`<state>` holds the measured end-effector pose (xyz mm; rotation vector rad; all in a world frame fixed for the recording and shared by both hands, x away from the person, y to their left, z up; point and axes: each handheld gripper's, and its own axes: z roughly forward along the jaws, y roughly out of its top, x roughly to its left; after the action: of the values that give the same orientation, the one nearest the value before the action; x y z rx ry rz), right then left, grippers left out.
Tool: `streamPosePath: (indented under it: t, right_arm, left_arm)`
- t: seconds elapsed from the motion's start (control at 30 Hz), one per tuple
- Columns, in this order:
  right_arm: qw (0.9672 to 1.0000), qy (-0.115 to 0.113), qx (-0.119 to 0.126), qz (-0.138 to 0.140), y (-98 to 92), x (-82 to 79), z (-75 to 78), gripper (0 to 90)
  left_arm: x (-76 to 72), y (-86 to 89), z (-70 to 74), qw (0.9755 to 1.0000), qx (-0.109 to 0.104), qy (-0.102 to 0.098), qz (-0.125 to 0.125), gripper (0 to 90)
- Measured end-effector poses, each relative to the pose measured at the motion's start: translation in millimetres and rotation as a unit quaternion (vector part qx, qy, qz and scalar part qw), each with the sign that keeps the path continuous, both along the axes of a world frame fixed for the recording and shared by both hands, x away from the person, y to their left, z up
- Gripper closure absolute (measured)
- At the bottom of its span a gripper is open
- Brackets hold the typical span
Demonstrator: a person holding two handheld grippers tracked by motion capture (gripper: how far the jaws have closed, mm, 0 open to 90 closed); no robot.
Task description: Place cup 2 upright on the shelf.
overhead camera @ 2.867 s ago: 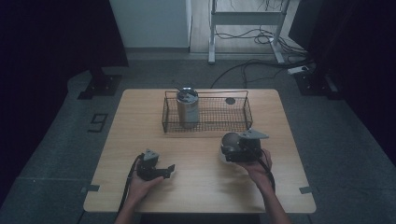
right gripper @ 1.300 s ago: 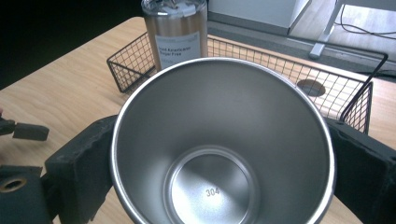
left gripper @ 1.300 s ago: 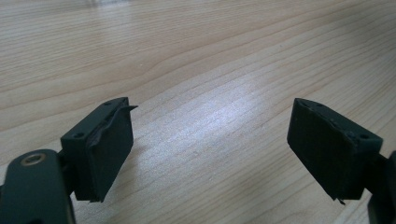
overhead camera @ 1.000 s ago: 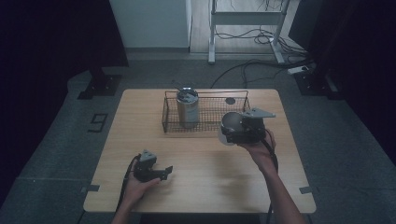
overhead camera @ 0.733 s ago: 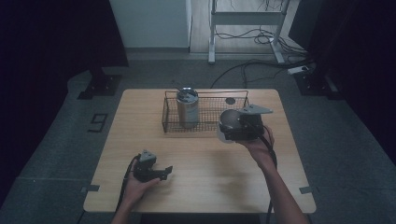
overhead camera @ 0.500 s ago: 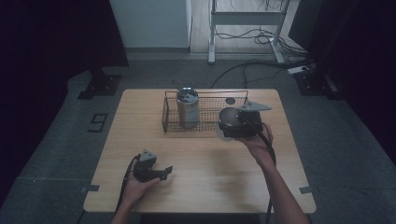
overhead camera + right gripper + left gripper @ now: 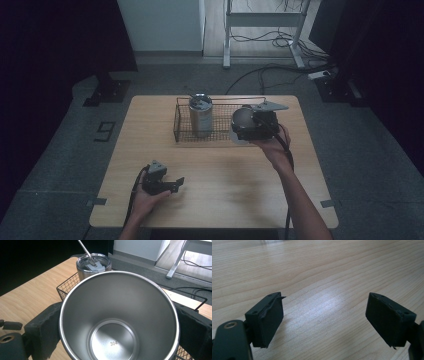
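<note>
My right gripper (image 7: pixel 246 126) is shut on an empty steel cup (image 7: pixel 241 119), held tilted in the air over the right part of a wire basket (image 7: pixel 220 136). In the right gripper view the cup's open mouth (image 7: pixel 117 315) faces the camera, with the black fingers (image 7: pixel 42 325) pressed against both sides. A lidded steel tumbler (image 7: pixel 201 114) with a straw stands upright in the basket's left part; it is also behind the cup's rim in the right gripper view (image 7: pixel 93 265). My left gripper (image 7: pixel 177 184) rests low at the table's front left, open, with nothing between its fingers (image 7: pixel 267 320).
The wooden table (image 7: pixel 225 175) has bare room between the basket and its front edge. Basket mesh (image 7: pixel 67 287) rises just below the held cup. Cables and a metal stand leg lie on the floor beyond the table.
My right hand has carried the cup up and away from the person, from the table's right middle to over the basket's right part. The left gripper has stayed where it was.
</note>
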<state>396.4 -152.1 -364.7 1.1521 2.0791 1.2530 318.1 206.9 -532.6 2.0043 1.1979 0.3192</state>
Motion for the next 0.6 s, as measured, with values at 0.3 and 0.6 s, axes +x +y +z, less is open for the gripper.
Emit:
streamPosePath:
  t: [0.3, 0.6]
  right_arm:
    - [1.0, -0.002, 0.001, -0.005, 0.9, 7.8, 4.4, 5.7]
    - [0.9999, 0.0, -0.008, -0.006, 5.1, 16.9, 8.0, 5.7]
  left_arm:
    - [-0.6, -0.3, 3.0, 0.9998, -0.017, 0.006, -0.008, 15.0]
    - [-0.8, -0.6, 2.0, 1.0, -0.007, 0.001, -0.006, 14.9]
